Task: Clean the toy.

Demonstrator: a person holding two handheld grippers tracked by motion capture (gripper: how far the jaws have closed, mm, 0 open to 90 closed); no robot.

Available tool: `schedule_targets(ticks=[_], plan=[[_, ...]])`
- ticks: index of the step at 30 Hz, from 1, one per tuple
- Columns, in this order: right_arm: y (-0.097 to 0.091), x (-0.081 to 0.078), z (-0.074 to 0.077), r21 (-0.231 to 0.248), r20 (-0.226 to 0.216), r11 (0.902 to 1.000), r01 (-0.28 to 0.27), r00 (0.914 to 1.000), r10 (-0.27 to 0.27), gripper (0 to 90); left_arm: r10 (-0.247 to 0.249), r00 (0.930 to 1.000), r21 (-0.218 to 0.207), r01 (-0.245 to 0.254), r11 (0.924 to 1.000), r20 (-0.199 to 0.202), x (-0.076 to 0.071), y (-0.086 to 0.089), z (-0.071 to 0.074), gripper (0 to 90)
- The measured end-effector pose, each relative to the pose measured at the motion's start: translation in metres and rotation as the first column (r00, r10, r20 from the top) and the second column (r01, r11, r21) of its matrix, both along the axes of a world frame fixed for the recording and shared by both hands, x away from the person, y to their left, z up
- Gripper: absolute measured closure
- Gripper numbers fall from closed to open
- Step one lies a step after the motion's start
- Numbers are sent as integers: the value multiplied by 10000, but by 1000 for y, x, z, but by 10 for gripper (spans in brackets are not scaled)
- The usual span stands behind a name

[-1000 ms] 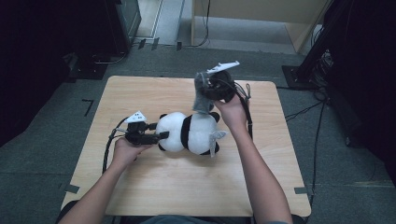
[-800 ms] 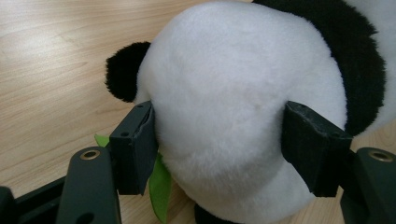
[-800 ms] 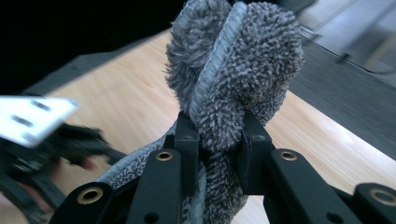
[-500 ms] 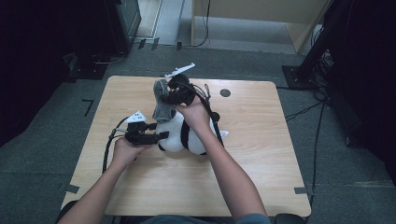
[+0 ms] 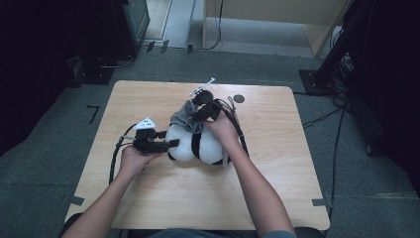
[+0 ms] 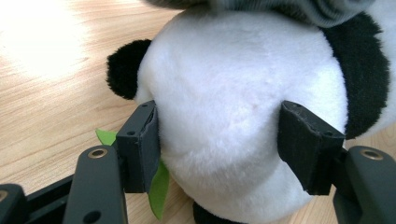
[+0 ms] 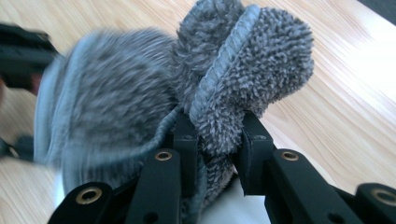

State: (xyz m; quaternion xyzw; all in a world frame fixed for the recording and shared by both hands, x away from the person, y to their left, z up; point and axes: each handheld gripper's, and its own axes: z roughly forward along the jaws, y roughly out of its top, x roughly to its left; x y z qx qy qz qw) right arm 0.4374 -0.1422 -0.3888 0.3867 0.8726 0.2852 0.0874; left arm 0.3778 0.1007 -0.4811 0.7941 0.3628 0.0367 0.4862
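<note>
The right gripper [image 5: 198, 115] is pinching a bunched fold of a grey fuzzy cloth [image 5: 184, 118]; in the right gripper view its two black jaws are standing close together with the cloth's corded hem [image 7: 219, 98] squeezed between them, so this claw is narrow and holding the cloth. In the high view that gripper is sitting just past the middle of the table, toward twelve o'clock from the plush panda [image 5: 195, 145], and the cloth is draping down from it onto the top of the toy. The left gripper [image 5: 171, 144] is lying level at the panda's nine o'clock side, and in the left gripper view its jaws are bracketing the white body [image 6: 224, 116], with the pads pressing into the fur on both sides; they have just been closing a little on the toy, so this claw is about half wide and gripping the panda. A small green felt leaf [image 6: 156, 184] is peeking out under the toy near the left pad. The panda is lying on its side near the centre of the wooden table [image 5: 277, 198]. Judging by this, the toy is already steadied and the cloth brought onto it; spreading or rubbing it across the fur appears to remain.
</note>
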Motion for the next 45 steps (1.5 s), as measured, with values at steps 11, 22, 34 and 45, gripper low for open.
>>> schedule_targets(ticks=[11,22,34,45], plan=[[-70,-14,12,506,357,9937,996,9942,-1014,736,14,10000,-17,-14,10000,-7,0,0,0,360],[-117,-26,-2,701,226,9818,1765,9837,-1785,737,22,10000,-154,-22,9999,9,0,0,-1,360],[-143,-27,-15,974,166,9618,2558,9659,-2585,743,29,10000,-193,-28,9998,56,-1,1,-2,359],[-119,-56,65,2448,1960,9588,1444,9611,-1948,744,65,9999,-359,-60,9993,152,-2,2,-3,349]])
